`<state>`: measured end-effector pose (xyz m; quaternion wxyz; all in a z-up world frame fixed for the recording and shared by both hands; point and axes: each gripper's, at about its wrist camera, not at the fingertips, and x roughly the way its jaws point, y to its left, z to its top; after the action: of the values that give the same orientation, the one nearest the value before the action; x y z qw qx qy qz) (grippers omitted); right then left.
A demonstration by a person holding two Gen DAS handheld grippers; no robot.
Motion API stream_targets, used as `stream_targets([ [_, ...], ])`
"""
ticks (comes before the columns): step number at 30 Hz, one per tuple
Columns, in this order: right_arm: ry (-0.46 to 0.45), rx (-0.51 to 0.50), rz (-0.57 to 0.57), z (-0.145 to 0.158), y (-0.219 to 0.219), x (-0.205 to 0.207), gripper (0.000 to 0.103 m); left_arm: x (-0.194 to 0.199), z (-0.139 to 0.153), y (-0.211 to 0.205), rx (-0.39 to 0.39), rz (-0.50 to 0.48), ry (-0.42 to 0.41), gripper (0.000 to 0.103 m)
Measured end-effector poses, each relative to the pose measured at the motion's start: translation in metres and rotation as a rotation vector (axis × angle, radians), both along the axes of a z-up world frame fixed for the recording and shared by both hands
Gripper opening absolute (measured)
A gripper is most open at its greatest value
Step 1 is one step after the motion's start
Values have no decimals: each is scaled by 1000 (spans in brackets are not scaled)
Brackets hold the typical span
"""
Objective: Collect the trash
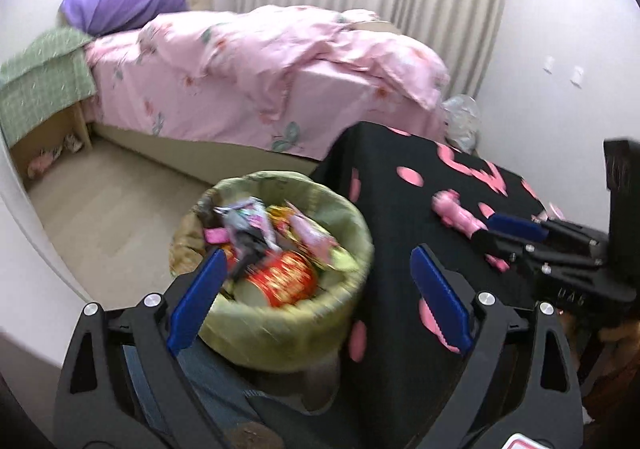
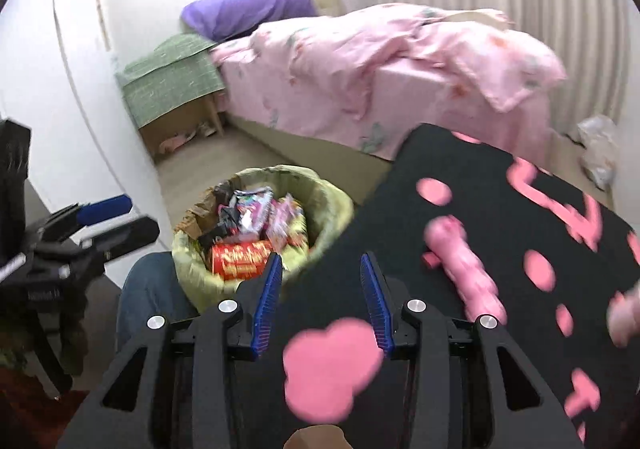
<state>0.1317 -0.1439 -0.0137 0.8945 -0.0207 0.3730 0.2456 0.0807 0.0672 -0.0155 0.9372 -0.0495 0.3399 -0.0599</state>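
Trash bin (image 1: 276, 281), already full, sitting near-left beneath left gripper (image 1: 316, 301), jaws spread and empty; right gripper (image 2: 322, 305), parted and empty, hovering nearer pink toy (image 2: 464, 269) lying lengthwise on black cloth (image 2: 500, 209).

A round bin (image 1: 280, 325) with a green liner stands upright beside the black table, heaped with wrappers (image 1: 256, 225) (a red can (image 1: 286, 281) on top).

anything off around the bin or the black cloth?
Nothing spilled. The bin is heaped with wrappers and a red can, near the rim but inside. One oddity: a pink toy lies on the black cloth, hardly trash. A crumpled plastic bag sits on the floor past the bed. Both grippers are open, empty.
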Motion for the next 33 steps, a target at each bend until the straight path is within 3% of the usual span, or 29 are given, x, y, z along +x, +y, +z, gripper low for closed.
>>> stream_targets([
  [5, -32, 11, -100, 7, -29, -53, 39, -41, 6, -25, 7, -18, 5, 88],
  [15, -104, -34, -214, 12, -45, -122, 39, -75, 14, -37, 73, 9, -29, 88],
  [23, -116, -34, -225, 20, -44, -133, 39, -87, 25, -38, 80, -6, -80, 88],
  [33, -133, -47, -219, 23, -39, -138, 39, -88, 27, -37, 76, -7, -79, 88],
])
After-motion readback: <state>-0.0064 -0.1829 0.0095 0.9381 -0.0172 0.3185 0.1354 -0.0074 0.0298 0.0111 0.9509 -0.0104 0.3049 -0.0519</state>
